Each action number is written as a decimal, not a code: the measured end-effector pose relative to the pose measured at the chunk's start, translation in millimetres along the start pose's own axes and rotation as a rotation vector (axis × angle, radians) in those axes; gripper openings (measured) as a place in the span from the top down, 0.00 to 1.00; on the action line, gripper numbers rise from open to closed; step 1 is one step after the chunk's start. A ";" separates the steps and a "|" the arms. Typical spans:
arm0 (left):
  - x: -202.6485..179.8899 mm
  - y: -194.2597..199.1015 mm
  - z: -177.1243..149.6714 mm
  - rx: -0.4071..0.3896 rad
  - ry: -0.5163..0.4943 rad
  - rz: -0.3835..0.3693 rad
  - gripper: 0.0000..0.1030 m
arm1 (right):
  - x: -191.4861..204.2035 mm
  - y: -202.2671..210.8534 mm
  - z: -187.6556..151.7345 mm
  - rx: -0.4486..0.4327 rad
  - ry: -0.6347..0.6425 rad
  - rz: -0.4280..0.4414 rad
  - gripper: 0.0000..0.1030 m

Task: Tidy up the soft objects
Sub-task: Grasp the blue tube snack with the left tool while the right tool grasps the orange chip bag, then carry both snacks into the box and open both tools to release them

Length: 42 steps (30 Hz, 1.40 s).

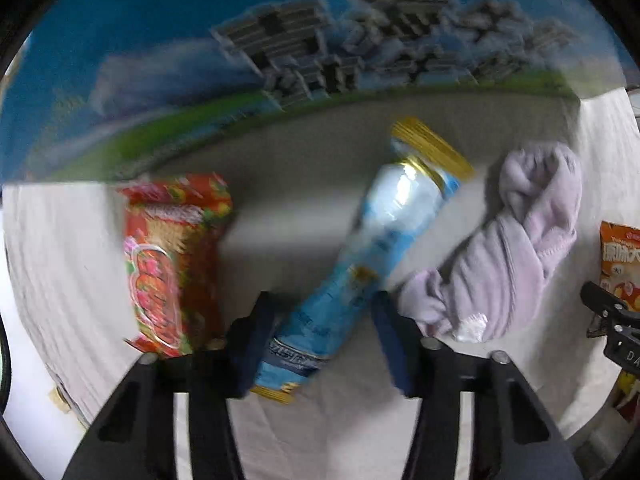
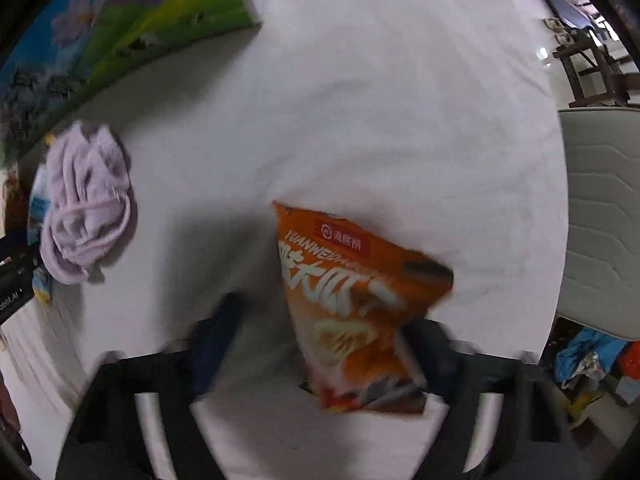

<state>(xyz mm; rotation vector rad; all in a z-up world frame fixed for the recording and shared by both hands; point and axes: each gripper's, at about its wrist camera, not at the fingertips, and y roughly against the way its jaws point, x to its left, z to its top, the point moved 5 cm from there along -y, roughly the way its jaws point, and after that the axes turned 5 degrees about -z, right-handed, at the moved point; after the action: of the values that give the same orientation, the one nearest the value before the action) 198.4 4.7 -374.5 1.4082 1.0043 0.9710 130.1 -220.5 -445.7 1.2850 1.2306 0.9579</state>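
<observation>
The left hand-held gripper [image 1: 320, 332] straddles the blue bag [image 1: 360, 264], the right hand-held gripper [image 2: 320, 344] the orange bag [image 2: 356, 304] on the counter [image 2: 360, 100] — both apart, picking up — next, squeeze gently.

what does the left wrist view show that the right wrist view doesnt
Only the left wrist view: a red snack packet beside the long blue packet, which lies between the left claw's fingers.

Only the right wrist view: the right claw around the orange packet, and a chair past the table edge.

Both: the purple towel, white tablecloth and painted backdrop.
</observation>
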 end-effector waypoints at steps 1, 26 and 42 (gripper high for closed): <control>-0.6 -1.1 -4.1 0.008 0.019 -0.014 0.60 | 4.8 0.3 -3.1 0.000 0.015 0.001 0.36; -23.4 3.7 -39.1 0.014 0.268 -0.126 0.80 | 71.2 3.3 -41.3 0.018 0.086 -0.019 0.55; -57.3 80.1 -115.4 -0.097 0.310 -0.198 0.87 | 75.5 62.2 -88.5 -0.062 0.131 0.074 0.63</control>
<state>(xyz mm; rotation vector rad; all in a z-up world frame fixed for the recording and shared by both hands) 75.7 -18.2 -288.4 1.0746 1.2812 1.0942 62.2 -126.3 -383.1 1.2423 1.2501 1.1406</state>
